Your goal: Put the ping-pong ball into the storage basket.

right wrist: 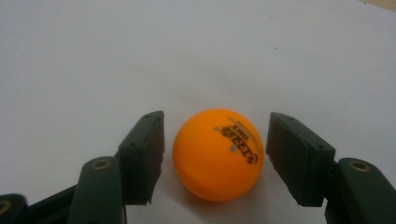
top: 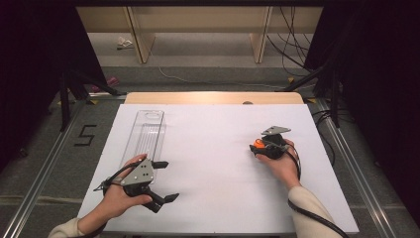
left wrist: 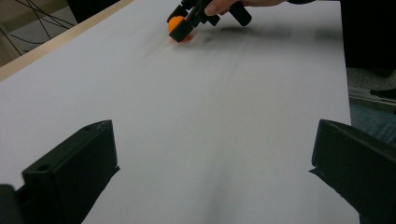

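An orange ping-pong ball [right wrist: 217, 154] with dark print rests on the white table sheet [top: 213, 163]. My right gripper [right wrist: 215, 135] has one black jaw on each side of it, and a thin gap shows on the left side, so the pads do not press it. In the high view the ball [top: 257, 144] peeks out at the tip of the right gripper [top: 259, 148], right of centre. My left gripper [top: 171, 180] lies near the front left with its jaws spread wide and nothing between them. The left gripper view looks across the sheet, its own jaws [left wrist: 212, 140] apart, and shows the ball [left wrist: 176, 23] far off.
A long clear plastic tray [top: 143, 134] lies lengthwise at the left of the sheet, just beyond my left hand. The table's wooden far edge [top: 213, 97] borders the sheet. Dark stands and cables sit on the floor around the table.
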`<state>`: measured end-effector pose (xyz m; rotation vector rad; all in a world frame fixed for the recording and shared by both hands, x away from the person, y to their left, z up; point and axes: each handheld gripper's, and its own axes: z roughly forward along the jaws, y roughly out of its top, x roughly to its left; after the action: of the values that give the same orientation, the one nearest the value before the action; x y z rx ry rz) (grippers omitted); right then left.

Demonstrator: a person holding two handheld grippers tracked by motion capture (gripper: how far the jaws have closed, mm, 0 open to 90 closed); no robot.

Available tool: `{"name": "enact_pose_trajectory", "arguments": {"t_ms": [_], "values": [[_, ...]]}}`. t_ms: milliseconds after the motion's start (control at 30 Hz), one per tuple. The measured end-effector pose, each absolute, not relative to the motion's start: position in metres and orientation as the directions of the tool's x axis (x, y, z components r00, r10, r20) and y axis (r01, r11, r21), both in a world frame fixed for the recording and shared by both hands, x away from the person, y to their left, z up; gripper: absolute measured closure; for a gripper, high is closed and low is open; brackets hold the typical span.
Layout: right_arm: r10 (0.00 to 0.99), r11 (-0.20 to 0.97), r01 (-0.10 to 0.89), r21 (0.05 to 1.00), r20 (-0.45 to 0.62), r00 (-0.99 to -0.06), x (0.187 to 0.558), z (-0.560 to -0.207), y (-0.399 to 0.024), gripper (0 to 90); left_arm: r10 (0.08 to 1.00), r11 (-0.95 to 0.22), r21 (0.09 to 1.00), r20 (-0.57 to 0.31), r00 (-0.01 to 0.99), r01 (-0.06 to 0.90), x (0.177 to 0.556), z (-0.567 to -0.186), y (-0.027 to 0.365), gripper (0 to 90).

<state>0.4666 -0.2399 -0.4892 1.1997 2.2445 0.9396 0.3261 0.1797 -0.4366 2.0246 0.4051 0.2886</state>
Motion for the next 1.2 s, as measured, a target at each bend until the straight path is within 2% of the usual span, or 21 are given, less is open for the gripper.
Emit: {"name": "enact_pose_trajectory", "arguments": {"t_ms": [700,1200], "values": [[0.842,0.394,0.566,0.724,-0.038,-0.538,0.4674,-0.4905,-0.2413,51.1,0.398,-0.436,0.886,0.031,0.917,0.16,0.3261,-0.4365,0.1796,0.0],[0.84,0.394,0.56,0.728,-0.038,-0.541,0.4672,-0.4893,-0.2413,51.4,0.397,-0.436,0.886,0.031,0.917,0.158,0.3259,-0.4365,0.1795,0.0]]}}
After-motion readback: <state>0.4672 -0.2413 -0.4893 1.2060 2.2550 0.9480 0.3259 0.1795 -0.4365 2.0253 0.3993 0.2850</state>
